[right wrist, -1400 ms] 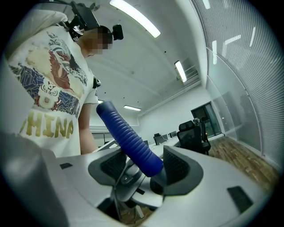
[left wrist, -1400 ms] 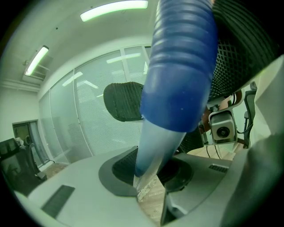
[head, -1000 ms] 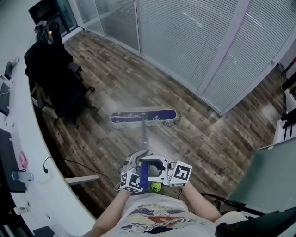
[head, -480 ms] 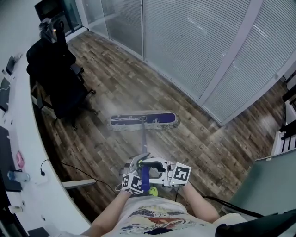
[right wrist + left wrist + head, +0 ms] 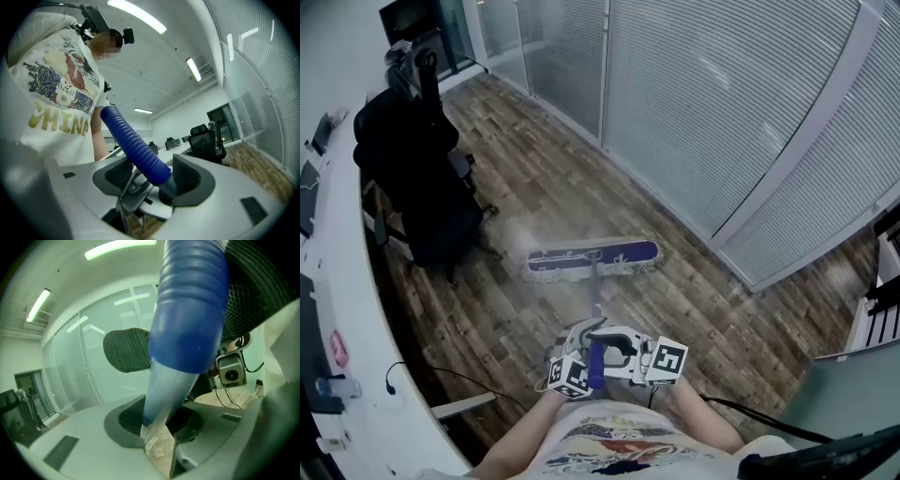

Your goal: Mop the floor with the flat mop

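Landmark: a black high-backed office chair (image 5: 422, 178) stands on the dark wood-plank floor (image 5: 534, 150), at the upper left of the head view.
Task thing: the blue flat mop with a pale fringed edge (image 5: 592, 257) lies flat on the floor just right of the chair's base. Its long side runs across the view.
Handle: a silver pole topped by a ribbed blue sleeve (image 5: 596, 361) rises from the middle of the mop pad towards the person, away from the chair.
Left tool (image 5: 161, 427): it is clamped on the handle. In its own view the pole, just below the blue sleeve, sits between the two dark pads.
Right tool (image 5: 154, 180): it is clamped on the ribbed blue sleeve, which crosses its pads at a slant. It sits right beside the left tool, on the side farther from the chair.
Desk: a white curved desk (image 5: 342, 309) runs along the chair's left side.
Wall: a glass partition with white slatted blinds (image 5: 722, 112) stands to the chair's right, beyond the mop.
Person: a white printed T-shirt (image 5: 609, 445) shows at the bottom edge, well apart from the chair.
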Demonstrator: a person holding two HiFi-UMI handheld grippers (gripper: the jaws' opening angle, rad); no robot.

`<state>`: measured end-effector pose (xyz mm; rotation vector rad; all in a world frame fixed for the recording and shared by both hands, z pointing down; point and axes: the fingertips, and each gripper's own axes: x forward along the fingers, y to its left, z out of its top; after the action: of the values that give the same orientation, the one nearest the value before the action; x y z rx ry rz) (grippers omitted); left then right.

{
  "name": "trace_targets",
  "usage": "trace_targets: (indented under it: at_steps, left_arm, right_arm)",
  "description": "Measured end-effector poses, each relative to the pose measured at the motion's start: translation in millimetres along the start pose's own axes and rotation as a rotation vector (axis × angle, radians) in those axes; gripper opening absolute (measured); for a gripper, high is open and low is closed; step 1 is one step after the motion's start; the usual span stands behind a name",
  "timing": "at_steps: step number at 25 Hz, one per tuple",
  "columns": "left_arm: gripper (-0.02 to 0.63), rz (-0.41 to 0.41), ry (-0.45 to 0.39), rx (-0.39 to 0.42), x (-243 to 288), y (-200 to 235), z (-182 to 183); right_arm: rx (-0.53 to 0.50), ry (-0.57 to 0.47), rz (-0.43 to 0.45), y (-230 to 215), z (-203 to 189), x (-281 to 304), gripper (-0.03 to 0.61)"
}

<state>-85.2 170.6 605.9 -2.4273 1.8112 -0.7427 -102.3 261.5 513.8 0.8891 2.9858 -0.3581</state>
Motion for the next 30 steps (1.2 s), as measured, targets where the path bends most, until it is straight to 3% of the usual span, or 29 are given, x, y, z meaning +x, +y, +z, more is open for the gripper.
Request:
trace_targets:
  at_steps: [6,13,30]
  left_arm:
    - [0.074,0.017,-0.018,-0.014,31,84,-14]
    - [0.074,0.022,-0.012,-0.009,72,138,-17]
    - [0.074,0.049,0.046,-0.001,257,305,3]
  right_arm:
    - [-0.021,0.016,0.006,-81,14,35,0.249]
    - [-0.012,0.021,0.021,-146,27,39,0.250]
    - [0.005,-0.018,0.070,-386,88,-4,0.250]
